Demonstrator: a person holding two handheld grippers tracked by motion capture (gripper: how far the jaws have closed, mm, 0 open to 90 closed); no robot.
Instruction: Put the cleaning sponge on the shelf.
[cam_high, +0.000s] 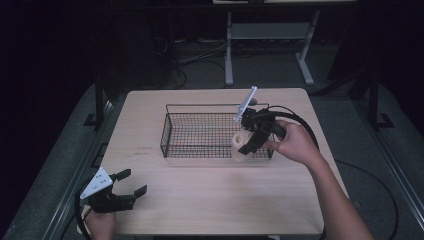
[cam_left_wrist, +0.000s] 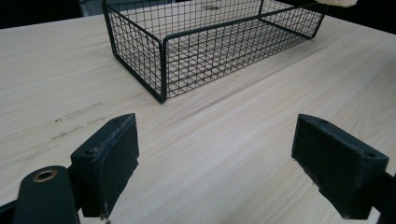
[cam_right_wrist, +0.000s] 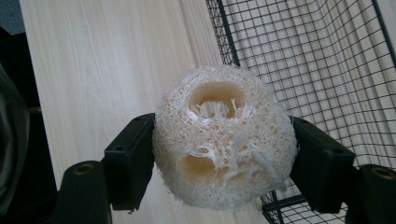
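A pale, fibrous loofah piece with round holes is squeezed between the black jaws of my right gripper. In the high view that gripper holds the loofah above the front right corner of a black wire basket. The basket looks empty inside. My left gripper rests near the table's front left corner, well away from the basket. Its jaws stand wide apart over bare wood, with nothing between them.
The light wooden table has open room in front of the basket and to its left. The basket's wire wall rises right beside the loofah. A grey table frame and cables lie on the dark floor behind.
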